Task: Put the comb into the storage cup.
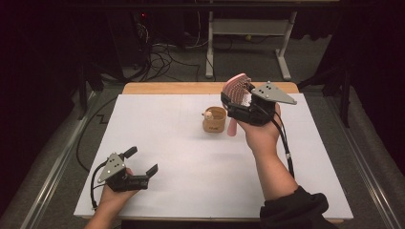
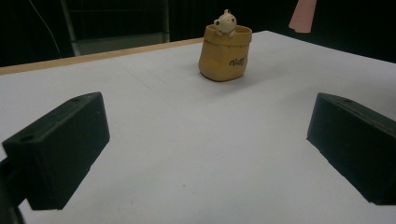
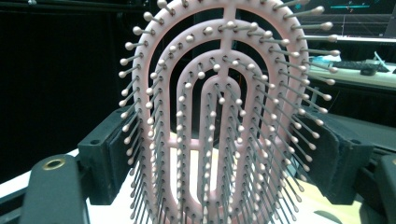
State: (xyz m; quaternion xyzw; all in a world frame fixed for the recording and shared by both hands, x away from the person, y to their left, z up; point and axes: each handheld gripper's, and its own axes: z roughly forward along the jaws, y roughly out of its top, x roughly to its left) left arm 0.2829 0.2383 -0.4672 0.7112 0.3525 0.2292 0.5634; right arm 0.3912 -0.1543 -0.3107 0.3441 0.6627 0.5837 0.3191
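Note:
A pink vented hairbrush [image 1: 237, 86] is off the table, its head between the jaws of my right gripper [image 1: 236, 98] and its handle [image 1: 232, 128] hanging down. In the right gripper view the brush head [image 3: 224, 116] stands upright with bristles toward the camera, and both black pads press its sides. A small yellow sack-shaped pot [image 1: 214, 120] with a tiny figure at its rim stands just left of the handle, apart from it. My left gripper [image 1: 142, 161] rests open at the table's front left, with nothing between its jaws. It faces the pot [image 2: 225, 53] from a distance.
A white sheet [image 1: 191, 191] covers the table, with a wooden strip [image 1: 172, 88] along the far edge. Beyond it are cables [image 1: 162, 57] on the floor and the white legs of a desk [image 1: 284, 52]. Metal rails run along both sides of the table.

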